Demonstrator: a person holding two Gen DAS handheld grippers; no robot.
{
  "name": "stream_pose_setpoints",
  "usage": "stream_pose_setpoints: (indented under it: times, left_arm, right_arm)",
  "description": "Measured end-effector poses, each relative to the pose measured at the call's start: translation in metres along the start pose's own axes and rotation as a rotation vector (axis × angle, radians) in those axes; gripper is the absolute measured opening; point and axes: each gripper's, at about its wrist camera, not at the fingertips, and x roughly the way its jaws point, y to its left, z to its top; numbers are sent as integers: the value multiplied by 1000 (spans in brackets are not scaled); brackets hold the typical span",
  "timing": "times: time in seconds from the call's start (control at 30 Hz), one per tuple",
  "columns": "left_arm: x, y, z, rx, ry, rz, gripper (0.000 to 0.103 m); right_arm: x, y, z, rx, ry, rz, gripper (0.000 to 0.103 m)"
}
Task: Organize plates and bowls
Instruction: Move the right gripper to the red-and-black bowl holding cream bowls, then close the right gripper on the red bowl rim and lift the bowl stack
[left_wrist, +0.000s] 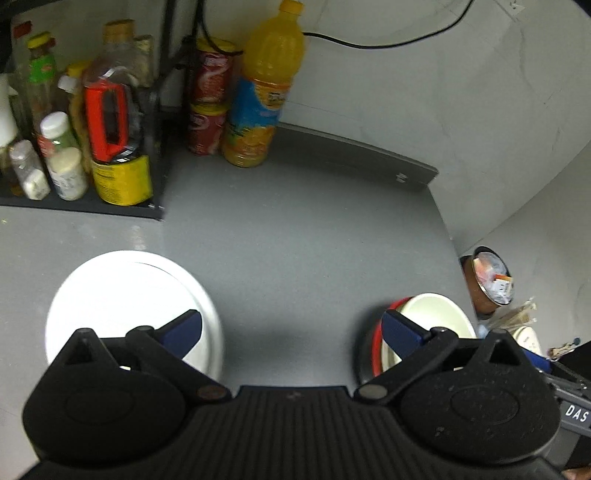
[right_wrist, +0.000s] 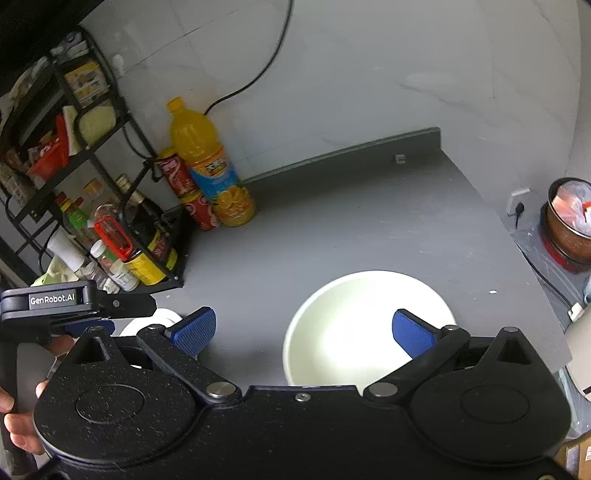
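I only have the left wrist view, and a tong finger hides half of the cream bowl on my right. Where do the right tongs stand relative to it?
Observer: The right tongs are open over the cream bowl. Their right finger shows against the bowl's inside and their left finger against the bare counter.
Operator: Anything inside the bowl?
Observer: The part that shows looks empty. The near part is hidden behind the tongs' body.
Operator: How do my left tongs look from there?
Observer: A hand holds the left tongs at the far left edge, and a sliver of the white plate shows just beyond them.
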Motion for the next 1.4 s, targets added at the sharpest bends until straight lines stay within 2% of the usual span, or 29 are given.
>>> stream_pose_setpoints:
  times: [0.17,0.37,0.63,0.77,0.9,0.97,1.03,1.07,1.17,1.27,1.3,1.4]
  left_arm:
    - [11,-23,-9,11,8,25,102]
    - [32,-48,-22,22,26,58,102]
    - [58,-68,-32,-3,56,16,100]
    - [78,-74,-39,-26,98,5,96]
    - [102,-73,-48,-73,163,4,84]
    - [113,-71,-52,-97,183,19,76]
    - [123,-68,-55,-130,205,17,64]
    - [128,-67,-57,-144,216,16,62]
    - [139,-65,-61,-168,221,9,58]
    - [146,-66,-63,-175,222,-4,50]
    - [148,-66,-63,-181,222,-15,45]
    - [153,-65,-66,-205,225,-54,31]
  right_arm:
    - [5,-26,-4,21,16,-7,101]
    - [18,-54,-12,68,71,-13,91]
    - [35,-81,-23,94,132,-29,85]
    - [48,-94,-28,121,182,-28,70]
    - [63,-105,-32,159,234,-22,57]
    - [70,-109,-33,167,254,-14,54]
    - [76,-111,-33,165,270,-11,52]
    - [80,-111,-33,161,276,-13,52]
    - [89,-112,-34,154,291,-22,51]
    - [98,-115,-37,158,306,-23,42]
    - [99,-115,-39,149,301,-29,38]
    - [98,-119,-40,156,284,-16,34]
